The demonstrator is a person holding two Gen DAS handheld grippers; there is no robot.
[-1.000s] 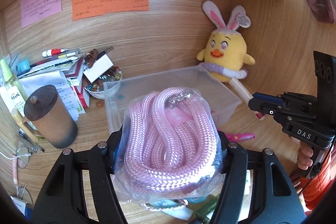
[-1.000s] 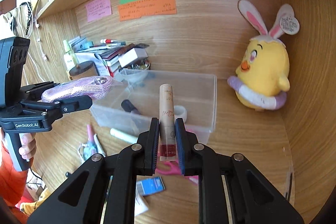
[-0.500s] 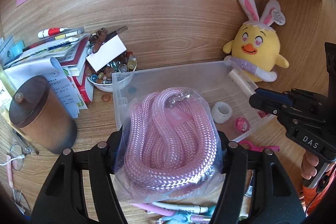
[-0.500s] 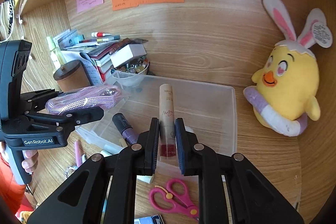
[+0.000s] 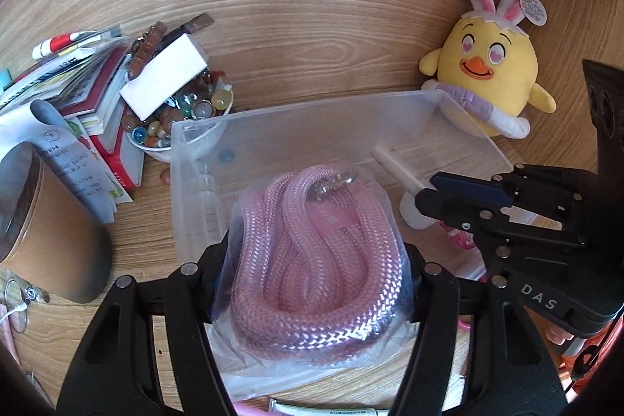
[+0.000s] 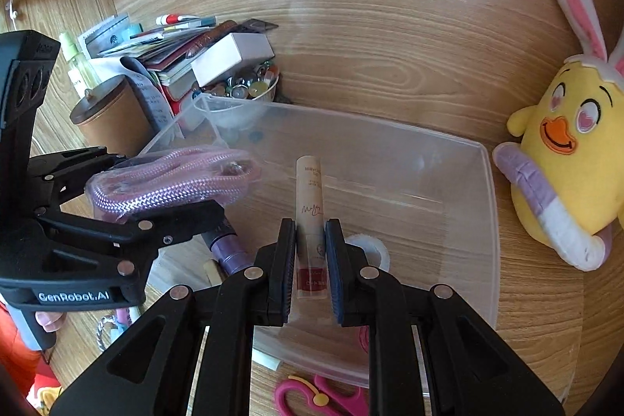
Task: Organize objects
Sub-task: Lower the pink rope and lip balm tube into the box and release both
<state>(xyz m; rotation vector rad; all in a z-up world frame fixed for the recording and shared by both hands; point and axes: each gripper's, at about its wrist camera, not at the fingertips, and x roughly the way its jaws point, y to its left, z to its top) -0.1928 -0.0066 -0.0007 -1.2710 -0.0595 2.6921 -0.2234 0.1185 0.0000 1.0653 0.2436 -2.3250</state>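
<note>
Gripping bagged rope, tube over bin

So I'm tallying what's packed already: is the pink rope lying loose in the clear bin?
No, the bagged pink rope is clamped in the left tongs, held above the clear bin.

Our left gripper is matte black plastic with silver round screw heads along its linkage bars and white "GenRobot.AI" lettering on the side plate. Its camera block shows two round lens openings. Our right gripper matches it: black triangular cut-out arms, silver screws, dark blue ribbed pads; from the left wrist view its side reads "DAS". Bare fingers and orange-red sleeves show at both handles.
</note>
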